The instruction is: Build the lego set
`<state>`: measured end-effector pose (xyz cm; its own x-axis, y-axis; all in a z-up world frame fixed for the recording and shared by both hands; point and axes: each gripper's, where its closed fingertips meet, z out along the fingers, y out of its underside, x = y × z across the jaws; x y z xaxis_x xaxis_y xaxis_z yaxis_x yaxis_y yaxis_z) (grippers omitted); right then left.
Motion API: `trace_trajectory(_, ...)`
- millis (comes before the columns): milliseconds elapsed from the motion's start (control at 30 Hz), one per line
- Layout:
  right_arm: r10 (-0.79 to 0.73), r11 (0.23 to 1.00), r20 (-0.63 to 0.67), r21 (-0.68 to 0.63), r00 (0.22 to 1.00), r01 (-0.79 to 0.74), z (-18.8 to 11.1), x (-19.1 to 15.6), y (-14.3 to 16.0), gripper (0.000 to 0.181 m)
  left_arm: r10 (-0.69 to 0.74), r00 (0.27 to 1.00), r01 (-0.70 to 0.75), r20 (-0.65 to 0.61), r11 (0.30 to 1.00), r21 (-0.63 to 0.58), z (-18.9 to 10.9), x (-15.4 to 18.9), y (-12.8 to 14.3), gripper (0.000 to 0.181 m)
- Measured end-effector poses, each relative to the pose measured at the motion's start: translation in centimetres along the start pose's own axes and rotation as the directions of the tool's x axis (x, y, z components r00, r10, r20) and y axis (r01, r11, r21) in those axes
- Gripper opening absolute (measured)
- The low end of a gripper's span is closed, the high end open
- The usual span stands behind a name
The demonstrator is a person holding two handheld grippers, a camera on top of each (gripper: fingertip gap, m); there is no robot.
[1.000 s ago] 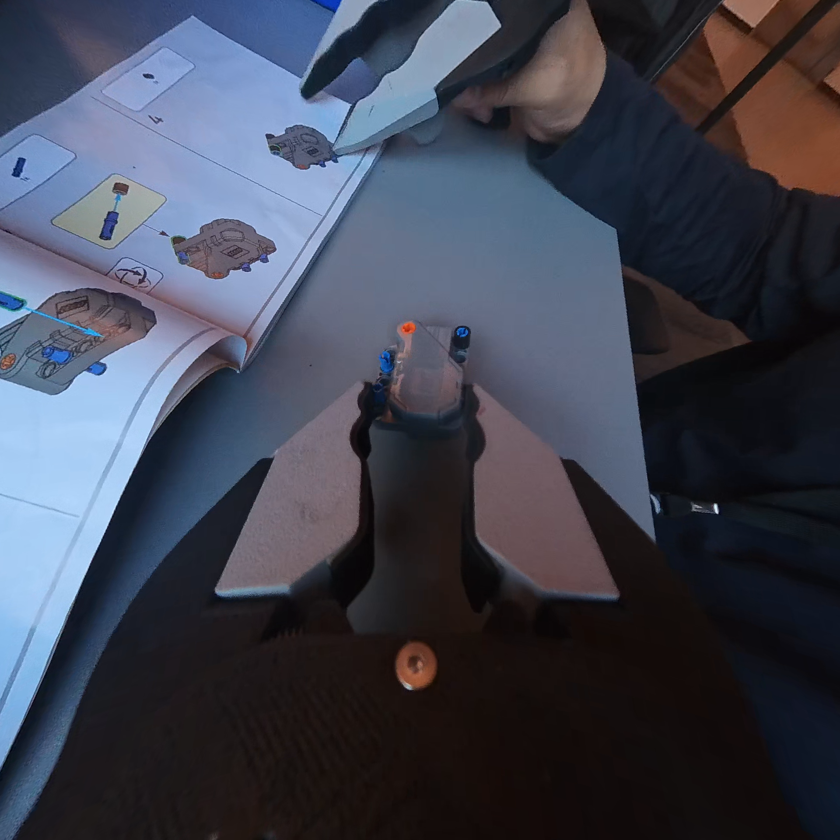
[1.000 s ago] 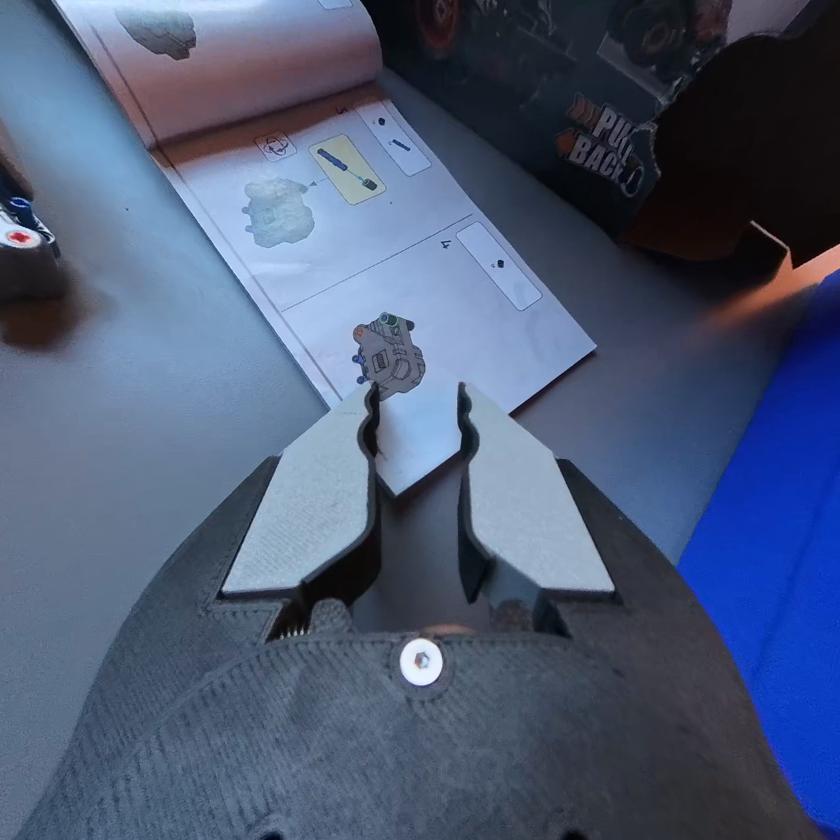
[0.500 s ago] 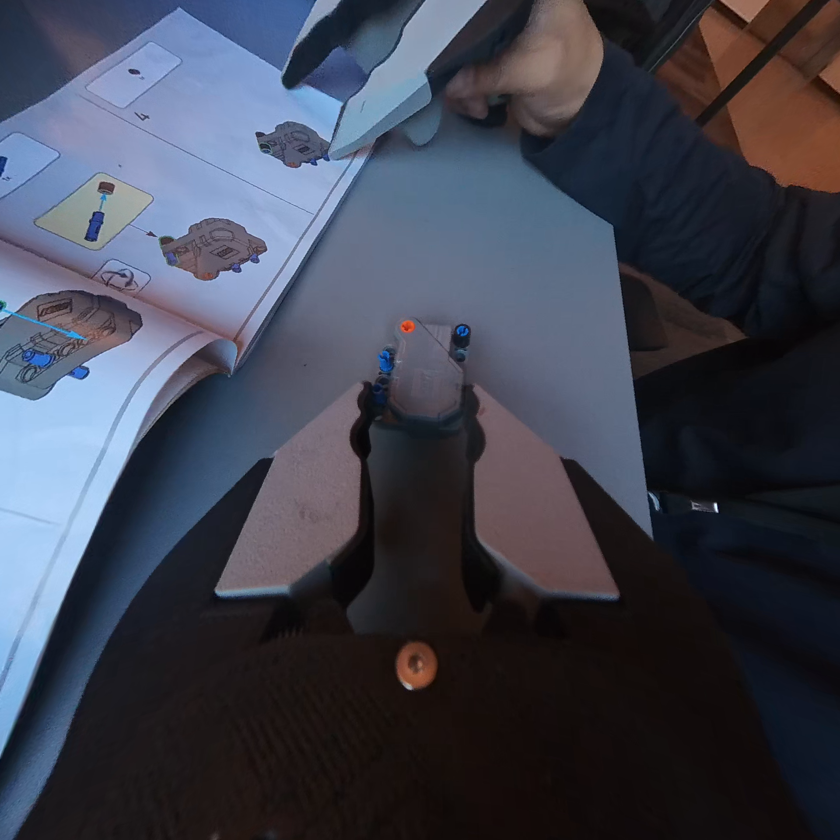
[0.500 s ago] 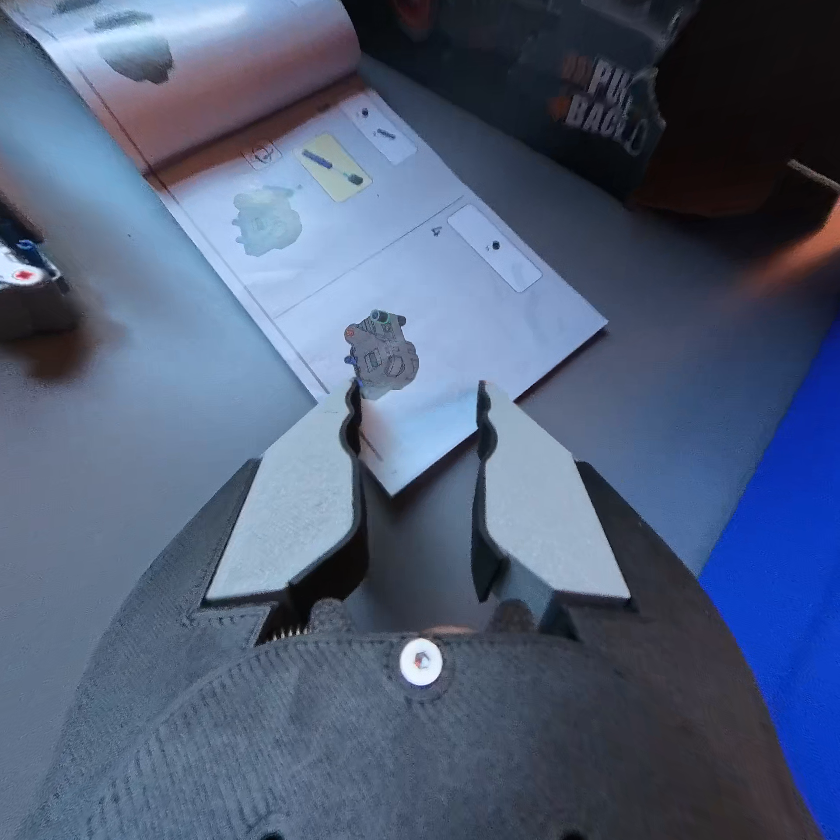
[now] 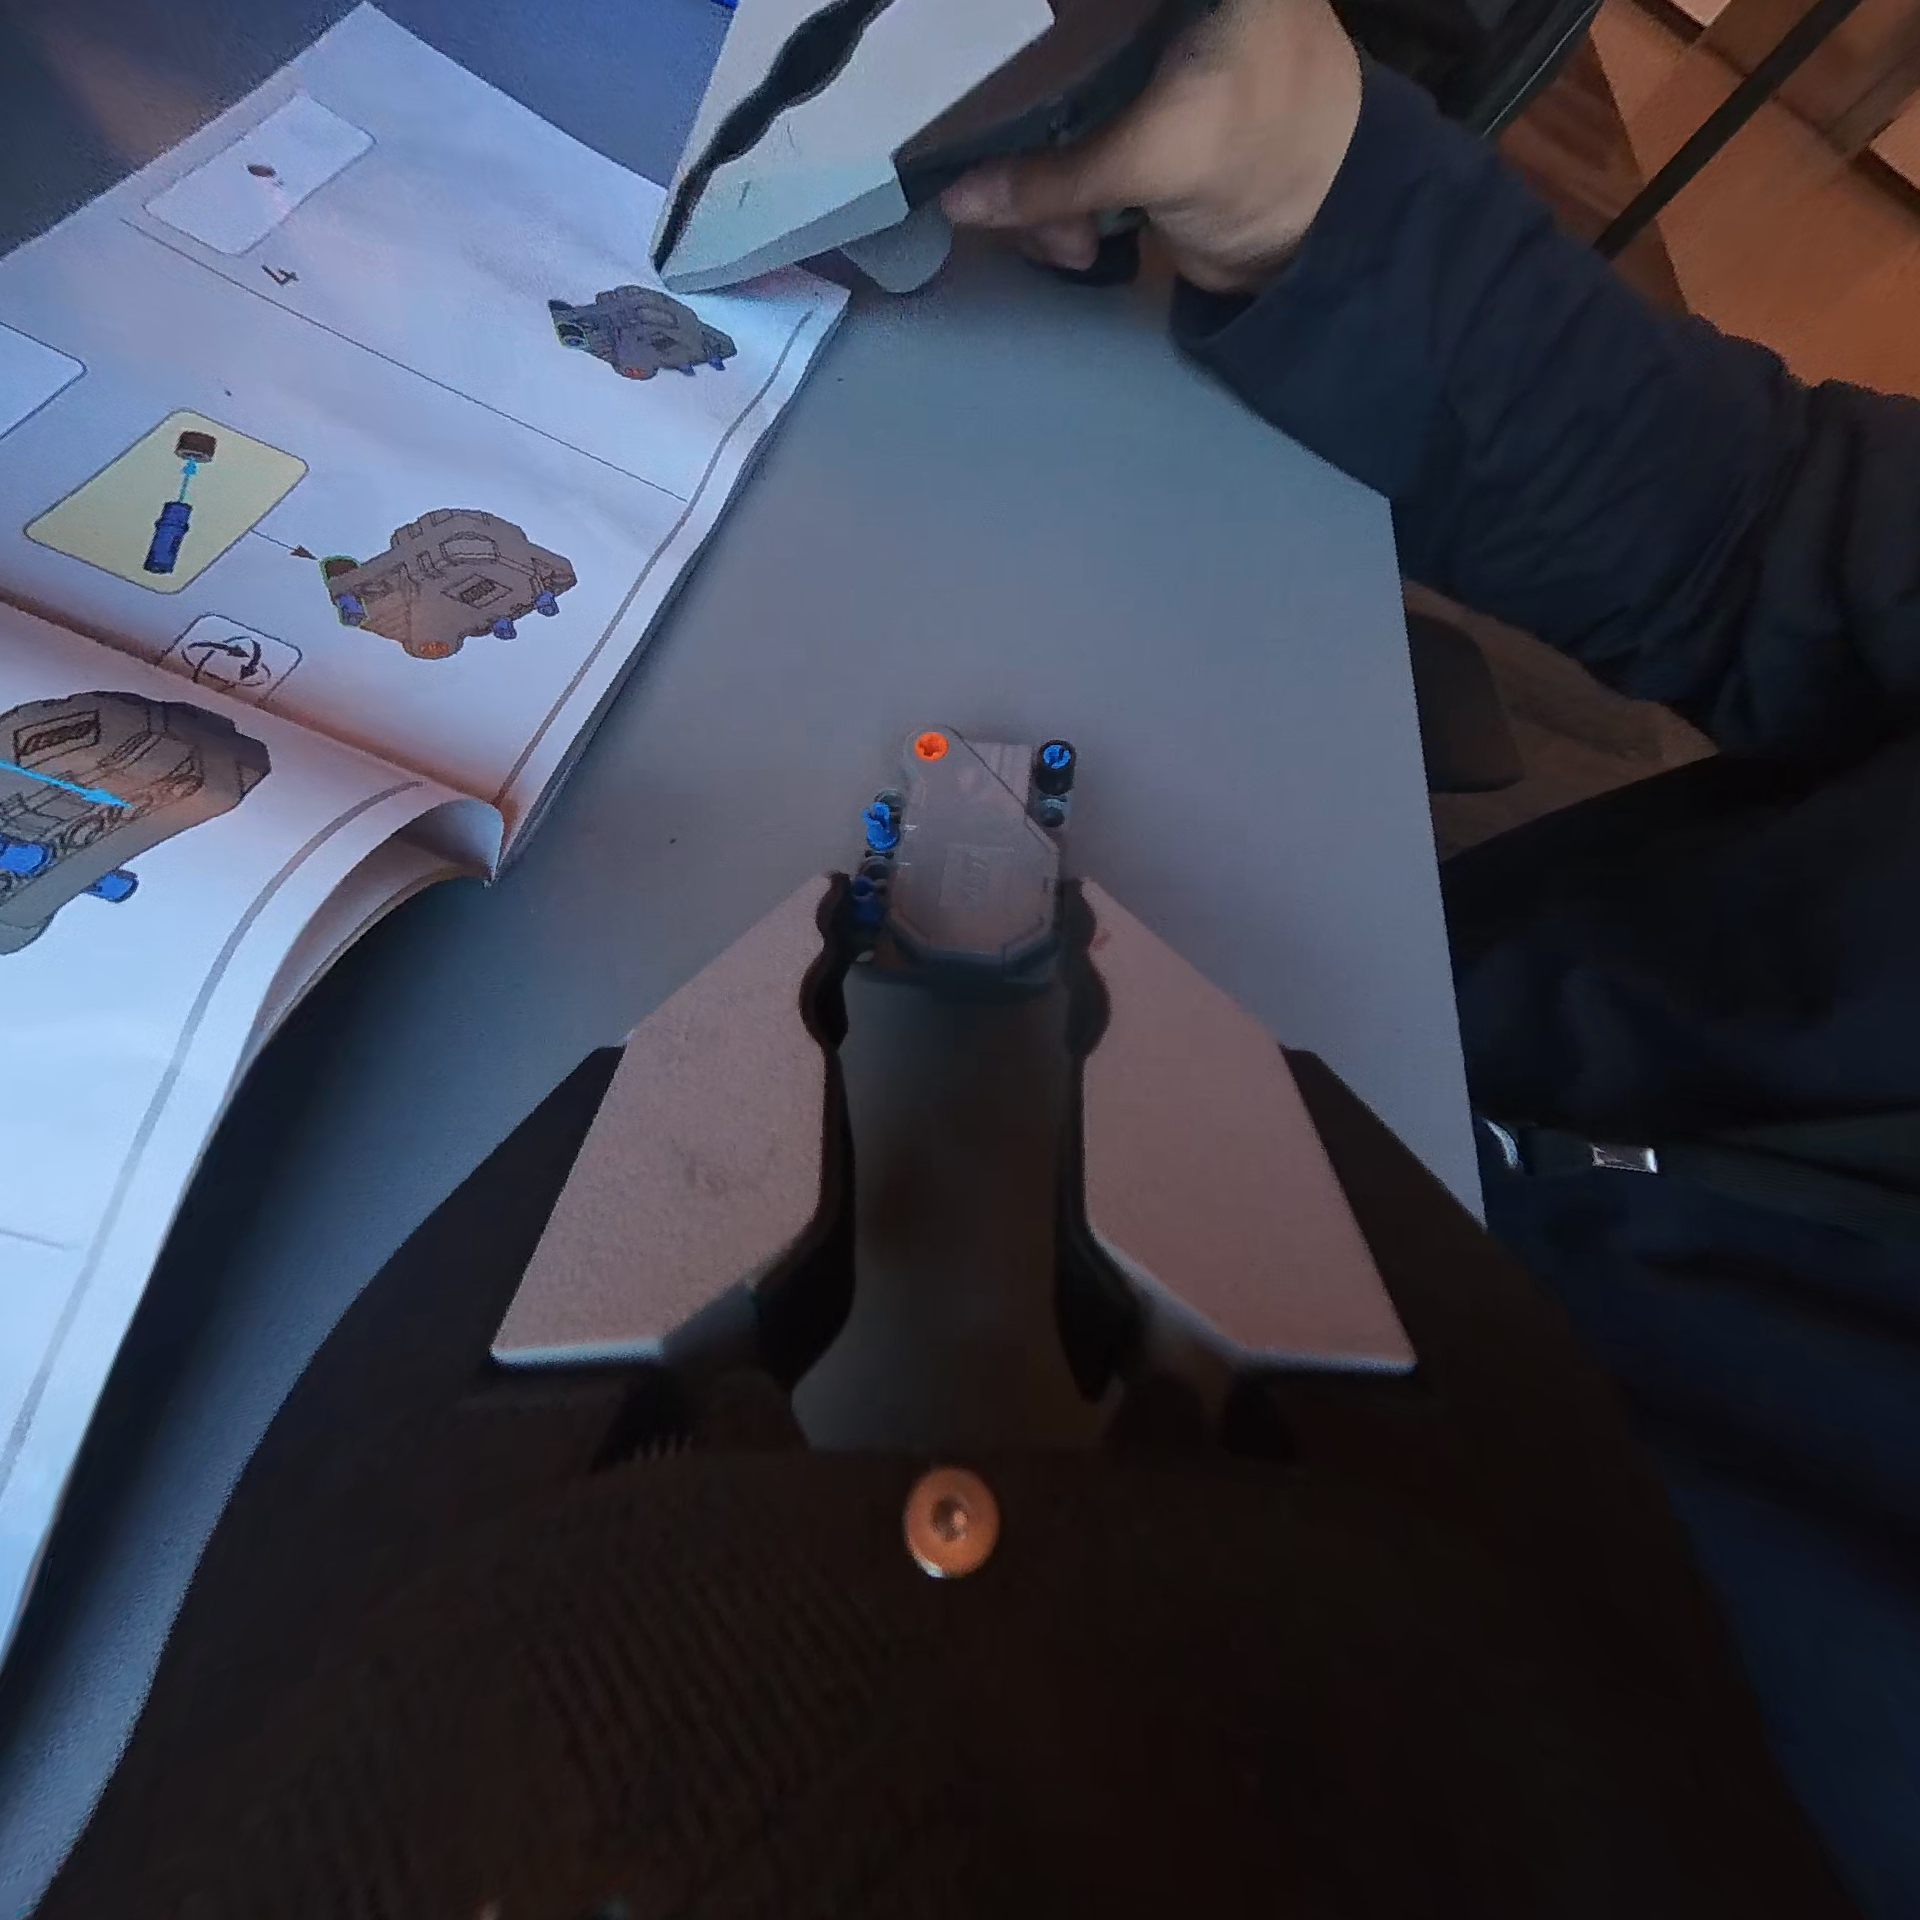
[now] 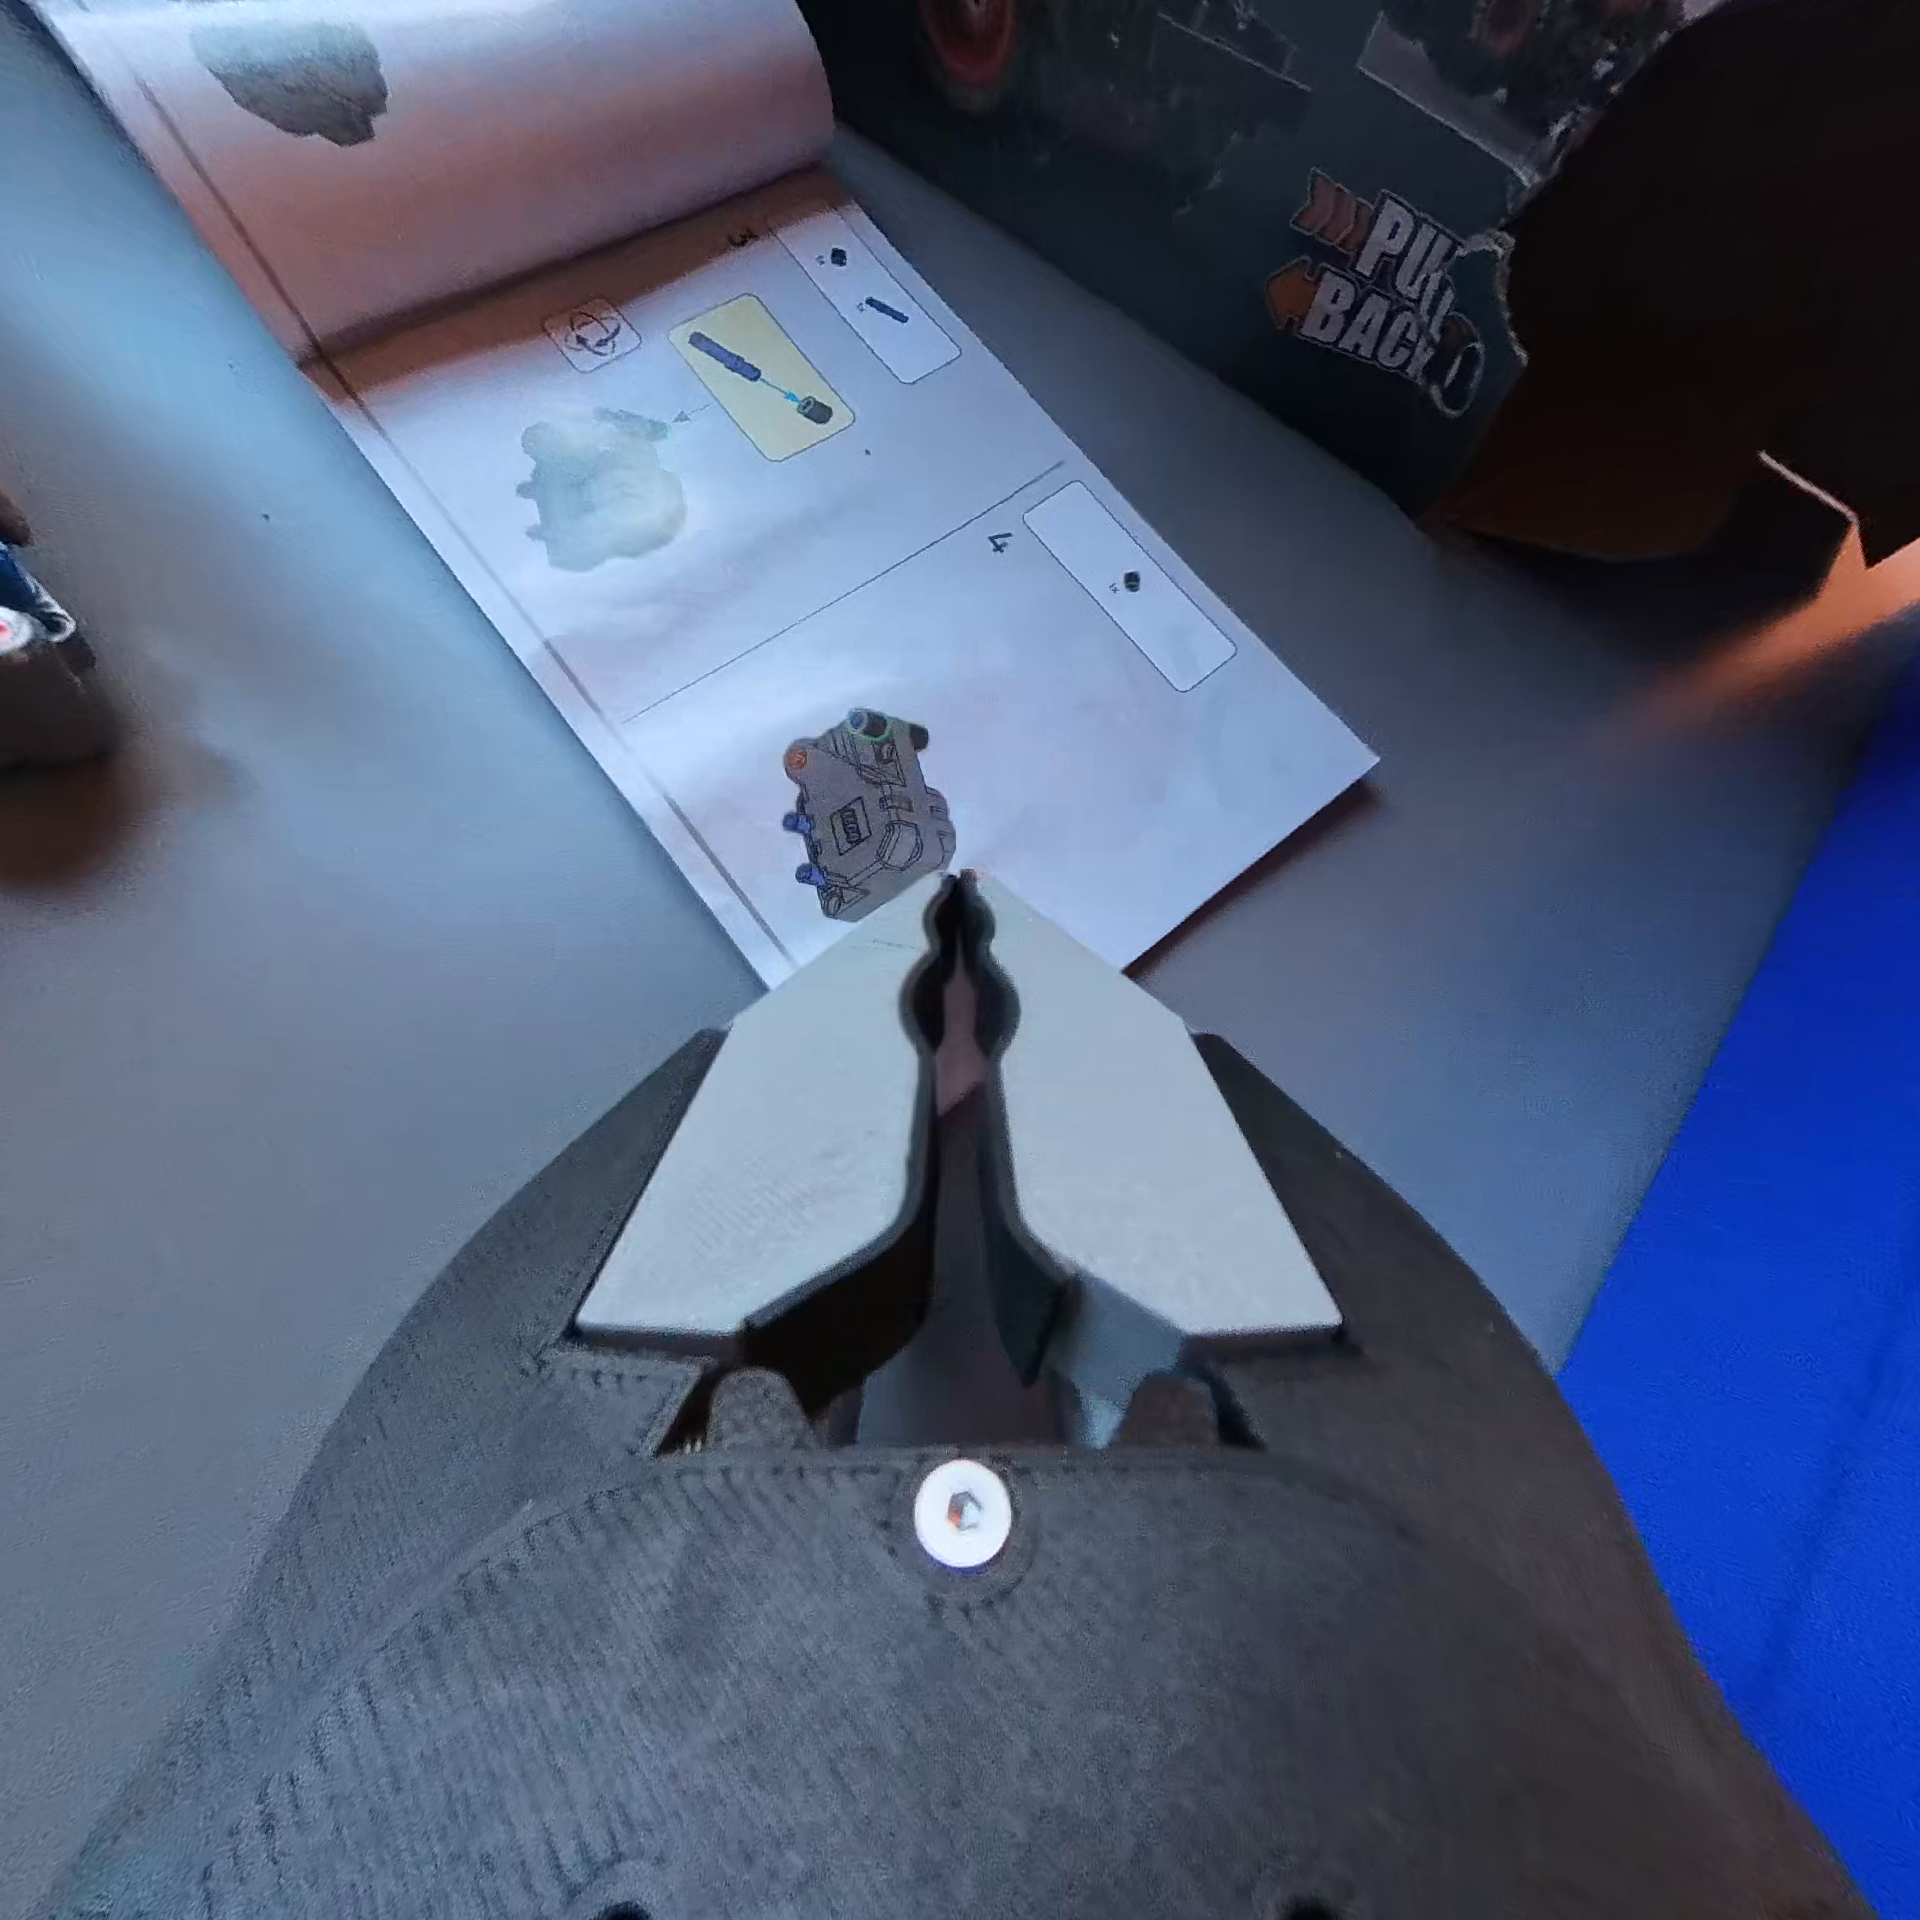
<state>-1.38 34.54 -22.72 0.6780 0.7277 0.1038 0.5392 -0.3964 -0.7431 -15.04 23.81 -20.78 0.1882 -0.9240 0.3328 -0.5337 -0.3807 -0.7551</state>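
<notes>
My left gripper (image 5: 956, 904) is shut on a grey Lego block (image 5: 971, 831) with blue pins, a black pin and an orange axle end, and holds it just over the grey table (image 5: 1039, 520). The open instruction booklet (image 5: 416, 312) lies to the left. My right gripper (image 6: 961, 883) is closed at the near corner of the booklet's page (image 6: 935, 623), and the page shows in the slit between its fingers. It also shows at the top of the left wrist view (image 5: 675, 249), tips on that corner. The block peeks in at the right wrist view's left edge (image 6: 21, 634).
A dark printed set box (image 6: 1247, 208) stands behind the booklet. A blue surface (image 6: 1766, 1143) lies to the right of the table. A hand (image 5: 1195, 156) and dark sleeve hold the right gripper. The table's edge (image 5: 1423, 831) runs close to the right of the block. The grippers' ends are close to 20 cm from one another.
My right gripper's fingers have gone from open around the page corner to shut on it. The left gripper and the block have stayed put.
</notes>
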Motion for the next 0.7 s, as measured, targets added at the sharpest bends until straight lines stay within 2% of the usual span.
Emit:
trace_trajectory(200, 0.006, 1.0, 0.033, 0.004, 0.999, -0.006, -0.1, -0.2, -0.1, 0.0, 0.001, 1.0, -0.001, -0.001, 1.0, 0.0, 0.0, 0.0, 0.0, 0.037)
trace_trajectory(300, 0.076, 0.997, 0.027, 0.03, 0.997, -0.077, -0.3, 0.6, -0.5, 0.037, 0.001, 1.0, -0.001, -0.002, 1.0, -0.001, 0.0, 0.0, 0.0, 0.037)
trace_trajectory(367, 0.11, 0.994, 0.053, 0.0, 0.992, -0.11, 0.0, 0.6, -0.2, 0.064, 0.0, 1.0, 0.0, -0.003, 1.0, 0.0, 0.0, 0.0, 0.0, 0.037)
trace_trajectory(400, 0.104, 0.995, 0.052, -0.008, 0.993, -0.103, 0.2, 0.6, -0.1, 0.066, 0.002, 1.0, -0.002, -0.003, 1.0, -0.001, 0.0, 0.1, 0.0, 0.037)
trace_trajectory(600, -0.051, 0.999, 0.081, 0.013, 0.995, 0.05, 0.4, -1.3, -0.6, 0.009, 0.009, 1.0, -0.009, -0.005, 1.0, -0.004, 0.1, 0.2, 0.1, 0.037)
trace_trajectory(667, -0.048, 0.999, 0.077, 0.012, 0.996, 0.048, 0.4, -1.4, -0.7, 0.007, 0.005, 1.0, -0.005, -0.008, 1.0, -0.003, 0.1, 0.2, 0.1, 0.037)
trace_trajectory(700, -0.034, 0.999, 0.082, 0.008, 0.996, 0.033, 0.4, -1.3, -0.7, 0.014, 0.004, 1.0, -0.004, -0.009, 1.0, -0.003, 0.1, 0.2, 0.1, 0.037)
